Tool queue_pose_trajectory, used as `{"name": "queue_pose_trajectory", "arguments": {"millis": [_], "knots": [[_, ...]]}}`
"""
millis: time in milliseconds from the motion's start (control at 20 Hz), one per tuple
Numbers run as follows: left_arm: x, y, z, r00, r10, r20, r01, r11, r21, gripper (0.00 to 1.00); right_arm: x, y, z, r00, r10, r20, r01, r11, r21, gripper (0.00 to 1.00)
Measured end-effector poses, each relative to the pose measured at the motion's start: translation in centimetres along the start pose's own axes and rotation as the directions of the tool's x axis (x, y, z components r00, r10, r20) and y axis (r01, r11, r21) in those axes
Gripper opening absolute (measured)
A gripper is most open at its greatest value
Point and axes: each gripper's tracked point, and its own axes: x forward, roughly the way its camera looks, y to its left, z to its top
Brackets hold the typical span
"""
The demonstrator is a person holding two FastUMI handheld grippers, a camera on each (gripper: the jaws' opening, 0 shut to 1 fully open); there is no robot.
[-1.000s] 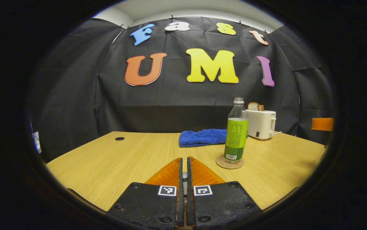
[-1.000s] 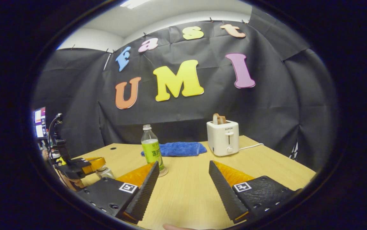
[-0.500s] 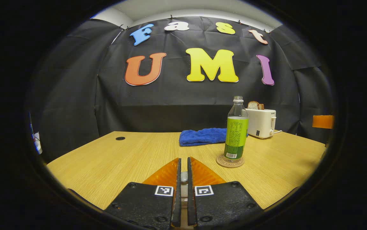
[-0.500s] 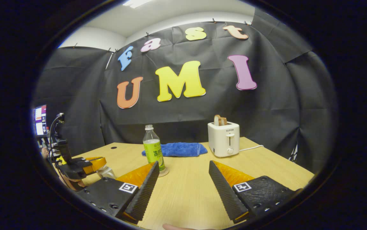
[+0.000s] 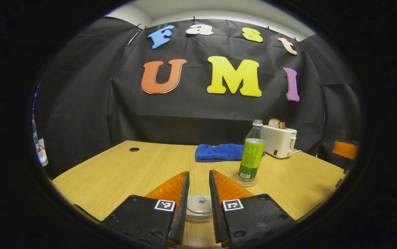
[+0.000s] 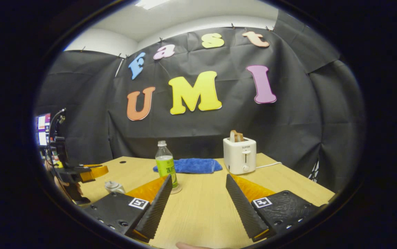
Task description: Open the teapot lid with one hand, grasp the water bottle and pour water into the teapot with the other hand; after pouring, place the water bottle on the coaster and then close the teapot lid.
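Below the left tongs (image 5: pixel 197 199), parted and empty, sits the teapot lid (image 5: pixel 199 206), seemingly seated. Water bottle (image 5: pixel 251 154) on coaster (image 5: pixel 244 180). Right tongs (image 6: pixel 198 204) wide, empty. Risk: withdrawing tongs clip the lid, unseating it.

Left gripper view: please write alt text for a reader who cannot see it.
The left gripper is open above a pale teapot lid, which shows between its fingers. Beyond, a green-labelled water bottle stands upright on a round coaster on the wooden table, with a blue towel and a white toaster behind.
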Motion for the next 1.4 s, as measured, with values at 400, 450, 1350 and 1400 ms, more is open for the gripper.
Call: {"name": "queue_pose_trajectory", "arguments": {"millis": [400, 450, 1350, 1400], "knots": [[-6.8, -0.4, 4.4, 1.000, -0.006, 0.012, 0.006, 1.000, -0.015, 0.52, -2.9, 1.1, 1.8, 0.999, -0.032, -0.007, 0.031, 0.999, -0.013, 0.93], [-7.6, -0.3, 4.7, 1.000, -0.002, 0.018, 0.002, 1.000, 0.001, 0.56, -3.3, 1.2, 2.2, 0.999, -0.041, -0.001, 0.041, 0.999, -0.016, 0.93], [-12.6, -2.2, 5.9, 0.999, 0.009, 0.038, -0.011, 0.998, 0.056, 0.96, -6.9, 5.4, 2.6, 0.998, -0.064, 0.020, 0.066, 0.988, -0.139, 0.95], [-12.6, -1.9, 6.1, 0.999, 0.022, 0.044, -0.024, 0.998, 0.056, 0.96, -6.7, 5.1, 2.4, 0.997, -0.072, 0.013, 0.073, 0.988, -0.134, 0.95]]}}
